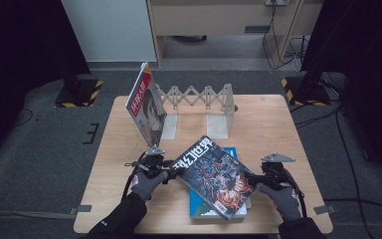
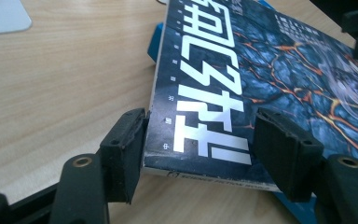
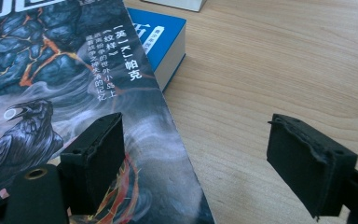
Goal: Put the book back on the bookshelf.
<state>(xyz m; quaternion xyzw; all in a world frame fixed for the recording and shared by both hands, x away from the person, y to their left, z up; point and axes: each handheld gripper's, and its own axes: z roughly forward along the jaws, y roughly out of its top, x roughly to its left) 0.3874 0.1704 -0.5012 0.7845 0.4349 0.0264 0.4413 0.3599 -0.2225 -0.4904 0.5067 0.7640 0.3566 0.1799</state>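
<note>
Magazine [image 1: 217,174] is the thing in hand here: a thin, glossy issue with a dark blue-black cover, cracked orange lava lines, a raven near one corner and large white Chinese title characters. It lies askew on top of a thicker blue book [image 1: 199,206] near the front edge of the wooden table [image 1: 258,119], its corners overhanging that book, which is probably why both grippers come at it from opposite sides: the overhang offers free edges to catch. The left gripper [image 1: 168,169] sits at the title end; in the left gripper view its jaws straddle the spine corner of the magazine [image 2: 242,84], one pad touching the spine edge, the other standing over the cover and not clearly pressing, so the jaws read as spread around it rather than pinching. The right gripper [image 1: 259,175] is at the opposite end; in the right gripper view its jaws stand wide apart, one over the cover of the magazine [image 3: 74,70], the other over bare table, nothing clamped. Farther back, a red-covered magazine [image 1: 144,102] leans upright against a folding bookstand [image 1: 199,99], which suggests, as a judgement, that the dark one is meant to go beside it.
</note>
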